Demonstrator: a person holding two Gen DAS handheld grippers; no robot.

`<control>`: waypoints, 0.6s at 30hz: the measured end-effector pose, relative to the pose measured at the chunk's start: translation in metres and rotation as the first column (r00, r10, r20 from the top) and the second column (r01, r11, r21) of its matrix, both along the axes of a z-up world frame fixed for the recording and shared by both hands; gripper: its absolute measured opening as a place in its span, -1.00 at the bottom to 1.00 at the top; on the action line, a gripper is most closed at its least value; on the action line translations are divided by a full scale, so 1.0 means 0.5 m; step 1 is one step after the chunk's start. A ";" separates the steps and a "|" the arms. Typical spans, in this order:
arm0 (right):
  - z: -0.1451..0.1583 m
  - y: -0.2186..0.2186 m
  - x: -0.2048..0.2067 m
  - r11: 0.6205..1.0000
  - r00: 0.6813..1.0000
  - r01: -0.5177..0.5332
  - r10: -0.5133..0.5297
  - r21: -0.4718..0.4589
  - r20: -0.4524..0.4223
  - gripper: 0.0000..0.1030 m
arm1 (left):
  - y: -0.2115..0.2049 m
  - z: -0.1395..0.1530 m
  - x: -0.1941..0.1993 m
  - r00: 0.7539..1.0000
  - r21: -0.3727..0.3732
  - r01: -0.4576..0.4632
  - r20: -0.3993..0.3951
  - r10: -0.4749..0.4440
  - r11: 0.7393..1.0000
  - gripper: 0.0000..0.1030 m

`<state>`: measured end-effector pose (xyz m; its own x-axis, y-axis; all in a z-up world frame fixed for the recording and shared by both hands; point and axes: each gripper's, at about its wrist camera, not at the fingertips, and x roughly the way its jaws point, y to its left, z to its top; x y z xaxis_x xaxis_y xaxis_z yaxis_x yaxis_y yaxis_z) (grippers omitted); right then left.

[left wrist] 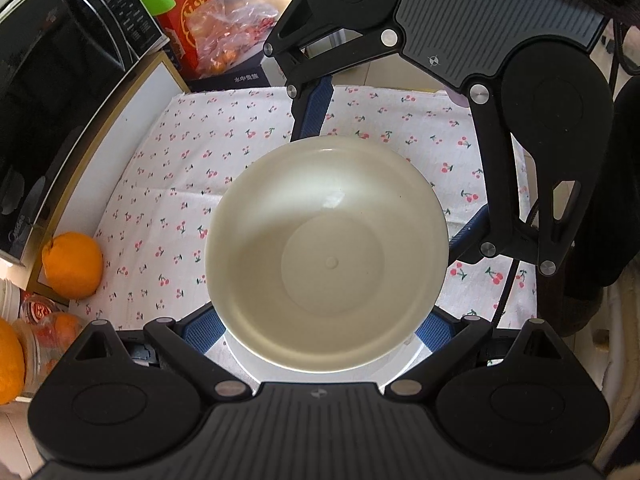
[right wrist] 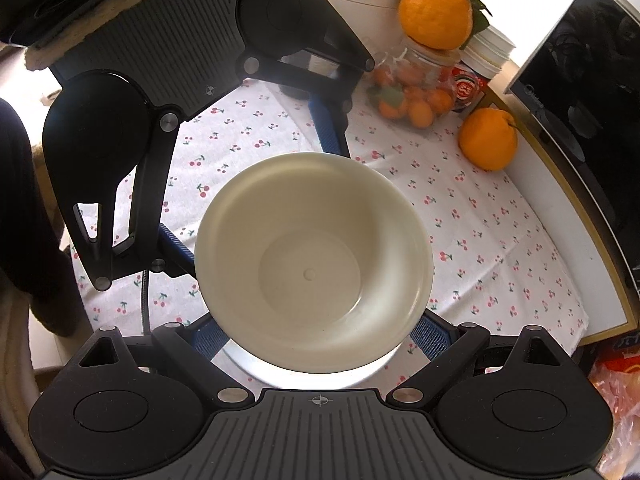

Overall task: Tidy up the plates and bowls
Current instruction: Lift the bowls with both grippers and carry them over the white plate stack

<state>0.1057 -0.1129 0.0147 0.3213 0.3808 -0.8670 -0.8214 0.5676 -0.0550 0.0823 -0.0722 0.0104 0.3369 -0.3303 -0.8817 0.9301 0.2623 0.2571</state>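
A cream bowl (left wrist: 326,256) sits on a white plate (left wrist: 256,364) on the cherry-print cloth (left wrist: 192,184). My left gripper (left wrist: 320,332) is spread wide, its blue pads (left wrist: 202,330) at either side of the bowl's near edge, close to it. The right gripper (left wrist: 390,172) comes from the far side, also spread wide around the bowl. In the right wrist view the same bowl (right wrist: 312,264) and plate (right wrist: 320,378) lie between my right gripper's (right wrist: 320,332) blue pads (right wrist: 430,334), and the left gripper (right wrist: 256,196) is opposite.
A black microwave (left wrist: 52,92) stands left of the cloth. Oranges (left wrist: 72,264), a jar of small oranges (right wrist: 416,92), a red box (left wrist: 188,12) and a plastic bag of fruit (left wrist: 232,28) ring the cloth.
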 end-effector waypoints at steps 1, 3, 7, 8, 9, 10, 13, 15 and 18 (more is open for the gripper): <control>-0.003 0.002 0.002 1.000 1.000 -0.001 0.001 0.000 -0.002 0.86 | 0.000 -0.003 0.001 1.000 0.001 -0.001 -0.002 0.001 1.000 0.90; -0.012 0.006 0.004 1.000 1.000 -0.002 0.002 0.001 -0.009 0.86 | 0.002 -0.009 0.002 1.000 0.003 -0.004 -0.008 0.004 1.000 0.90; -0.034 0.012 0.014 1.000 1.000 -0.005 0.005 0.001 -0.027 0.86 | 0.001 -0.028 0.012 1.000 0.006 -0.007 -0.023 0.007 1.000 0.90; -0.040 0.013 0.017 1.000 0.999 -0.005 0.005 0.002 -0.032 0.86 | 0.000 -0.032 0.017 1.000 0.007 -0.007 -0.027 0.007 1.000 0.90; -0.046 0.013 0.020 1.000 0.999 -0.005 0.005 0.003 -0.036 0.86 | -0.002 -0.037 0.021 1.000 0.008 -0.007 -0.029 0.007 1.000 0.90; -0.053 0.013 0.023 1.000 0.999 -0.004 0.004 0.004 -0.041 0.86 | -0.003 -0.041 0.025 0.999 0.008 -0.007 -0.032 0.008 1.000 0.90; -0.071 0.013 0.031 1.000 0.999 -0.002 0.003 0.006 -0.055 0.86 | -0.006 -0.056 0.034 0.999 0.011 -0.008 -0.041 0.008 1.000 0.90; -0.081 0.012 0.035 1.000 0.998 -0.003 0.003 0.007 -0.063 0.86 | -0.006 -0.064 0.038 0.999 0.012 -0.009 -0.050 0.010 1.000 0.90; -0.095 0.012 0.041 1.000 0.997 -0.006 0.007 0.010 -0.080 0.86 | -0.007 -0.074 0.044 0.998 0.014 -0.008 -0.067 0.009 1.000 0.90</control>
<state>0.1261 -0.1069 -0.0325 0.2485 0.3915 -0.8860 -0.8265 0.5627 0.0168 0.1044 -0.0756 -0.0268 0.2793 -0.3150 -0.9071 0.9431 0.2675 0.1976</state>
